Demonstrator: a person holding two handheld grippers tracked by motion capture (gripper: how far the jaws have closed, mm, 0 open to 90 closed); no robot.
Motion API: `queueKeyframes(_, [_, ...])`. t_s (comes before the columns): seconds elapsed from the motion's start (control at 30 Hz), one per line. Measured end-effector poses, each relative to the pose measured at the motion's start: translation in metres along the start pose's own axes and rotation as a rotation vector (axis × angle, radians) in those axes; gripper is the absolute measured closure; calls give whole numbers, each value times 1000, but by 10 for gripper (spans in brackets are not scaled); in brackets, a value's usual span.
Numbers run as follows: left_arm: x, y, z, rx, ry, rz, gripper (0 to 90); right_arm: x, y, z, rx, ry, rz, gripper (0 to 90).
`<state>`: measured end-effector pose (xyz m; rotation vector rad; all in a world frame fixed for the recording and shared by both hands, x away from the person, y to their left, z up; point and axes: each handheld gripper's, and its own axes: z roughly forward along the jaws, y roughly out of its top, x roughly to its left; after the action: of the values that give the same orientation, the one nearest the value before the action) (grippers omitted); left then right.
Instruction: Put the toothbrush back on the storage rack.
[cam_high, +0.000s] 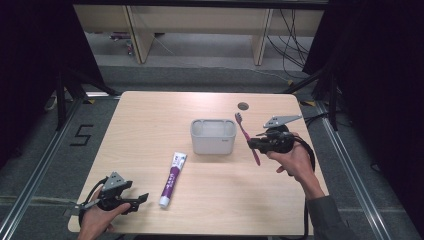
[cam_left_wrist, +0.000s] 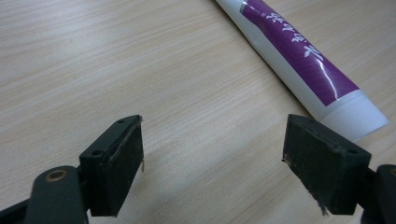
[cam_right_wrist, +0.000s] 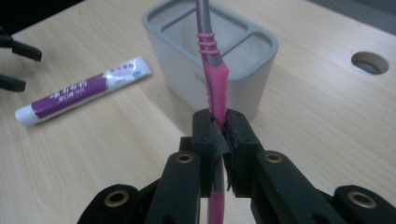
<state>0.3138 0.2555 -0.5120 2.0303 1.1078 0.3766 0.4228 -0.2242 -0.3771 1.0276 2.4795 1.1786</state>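
A pink and grey toothbrush (cam_high: 246, 134) is lifted off the table at the right, its bristle head pointing away from me. My right gripper (cam_high: 256, 143) is shut on the toothbrush (cam_right_wrist: 215, 88) handle, just right of a grey two-compartment holder (cam_high: 213, 136). The grey holder (cam_right_wrist: 243, 79) stands right behind the held handle. A white and purple toothpaste tube (cam_high: 171, 179) lies on the table near the front. My left gripper (cam_high: 140, 202) rests low at the front left, open, with nothing between its jaws. Its right jaw sits close to the toothpaste tube (cam_left_wrist: 299, 60) cap end.
The wooden table (cam_high: 150, 130) has a round cable hole (cam_high: 243, 106) at the back right. Dark curtains and metal rails flank the table. Desks and cables stand on the floor beyond its far edge.
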Motion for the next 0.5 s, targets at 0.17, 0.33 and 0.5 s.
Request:
queueKeyframes(0.17, [1,0,-1,2,0,4,196,-5,9,2,-33,-8,-1,841])
queueKeyframes(0.33, [0,0,0,-3,2,-1,196,-9,17,1,-74,-12,7,841])
queueKeyframes(0.5, [0,0,0,-2,2,1,196,-12,27,7,-138,-8,12,841])
